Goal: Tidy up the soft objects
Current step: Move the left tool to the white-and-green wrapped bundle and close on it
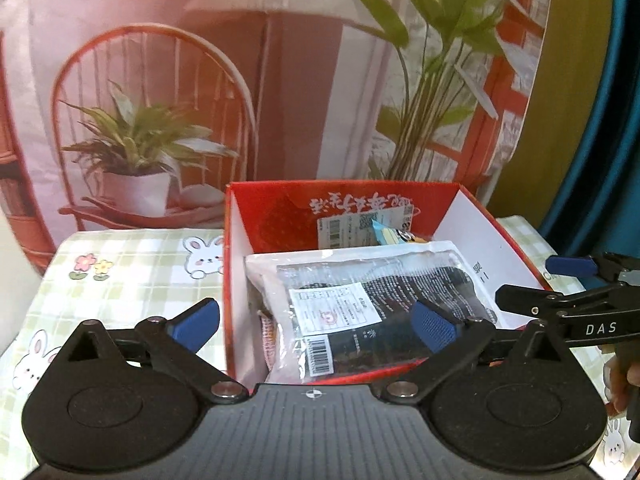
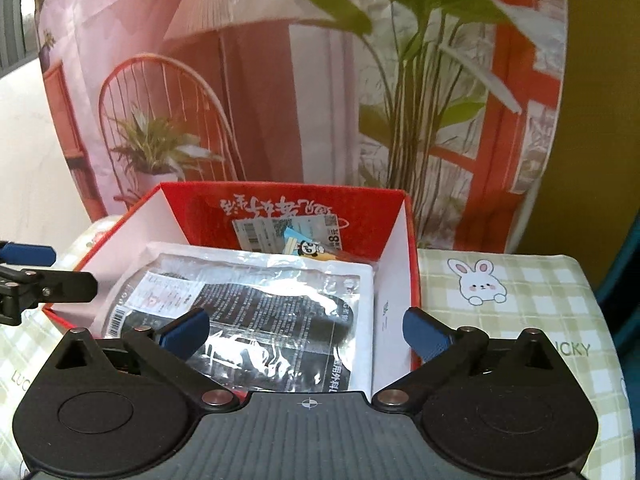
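Note:
A clear plastic bag with a dark folded garment (image 1: 380, 276) (image 2: 260, 292) lies flat inside a red cardboard box (image 1: 236, 260) (image 2: 414, 280) and fills most of its floor. A pink knitted piece (image 1: 270, 332) peeks out beneath the bag's near left corner. My left gripper (image 1: 316, 322) hovers open over the box's near edge, with nothing between its blue pads. My right gripper (image 2: 306, 331) is open too, above the bag's near right part, holding nothing. Each gripper shows at the edge of the other's view: the right gripper (image 1: 536, 284) and the left gripper (image 2: 40, 268).
A small snack packet with a panda (image 2: 308, 248) (image 1: 392, 236) and a barcode label sit at the box's far wall. The table wears a green checked cloth with rabbits (image 1: 120, 280) (image 2: 520, 320). A printed backdrop of a chair and plants (image 1: 160, 120) hangs behind. A hand (image 1: 624, 380) shows at far right.

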A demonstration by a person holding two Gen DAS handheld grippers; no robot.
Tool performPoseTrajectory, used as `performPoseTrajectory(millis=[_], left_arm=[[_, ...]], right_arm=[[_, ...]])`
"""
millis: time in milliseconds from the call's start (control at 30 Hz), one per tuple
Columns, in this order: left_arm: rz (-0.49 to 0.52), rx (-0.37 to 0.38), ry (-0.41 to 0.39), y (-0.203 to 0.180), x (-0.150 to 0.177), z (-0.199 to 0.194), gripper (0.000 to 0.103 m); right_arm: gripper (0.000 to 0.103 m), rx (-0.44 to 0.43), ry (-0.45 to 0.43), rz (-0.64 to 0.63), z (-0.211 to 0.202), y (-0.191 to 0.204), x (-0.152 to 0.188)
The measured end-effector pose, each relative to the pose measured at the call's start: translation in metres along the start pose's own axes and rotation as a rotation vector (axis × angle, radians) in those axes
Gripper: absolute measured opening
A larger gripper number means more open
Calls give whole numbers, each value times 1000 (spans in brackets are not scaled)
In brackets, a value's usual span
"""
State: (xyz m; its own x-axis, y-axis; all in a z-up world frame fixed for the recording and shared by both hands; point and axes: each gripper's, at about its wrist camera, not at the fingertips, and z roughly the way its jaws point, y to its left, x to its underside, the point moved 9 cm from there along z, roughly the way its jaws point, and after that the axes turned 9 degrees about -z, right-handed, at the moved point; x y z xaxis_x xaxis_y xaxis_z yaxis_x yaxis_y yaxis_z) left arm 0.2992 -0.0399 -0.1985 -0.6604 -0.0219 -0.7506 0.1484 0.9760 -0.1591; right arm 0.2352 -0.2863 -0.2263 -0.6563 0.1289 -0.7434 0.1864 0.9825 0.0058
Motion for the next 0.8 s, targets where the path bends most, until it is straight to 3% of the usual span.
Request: performPoseTrajectory(millis=[367, 667, 800], left_arm=[[-21, -34, -95, 7, 37, -44, 103], [-37, 2, -40, 9, 87, -40, 103], [-60, 28, 2, 9, 106, -28, 99]], right_arm=[[103, 21, -119, 10, -40, 10, 23], [102, 1, -152, -10, -54, 27, 61], [97, -6, -138, -19, -51, 32, 81]])
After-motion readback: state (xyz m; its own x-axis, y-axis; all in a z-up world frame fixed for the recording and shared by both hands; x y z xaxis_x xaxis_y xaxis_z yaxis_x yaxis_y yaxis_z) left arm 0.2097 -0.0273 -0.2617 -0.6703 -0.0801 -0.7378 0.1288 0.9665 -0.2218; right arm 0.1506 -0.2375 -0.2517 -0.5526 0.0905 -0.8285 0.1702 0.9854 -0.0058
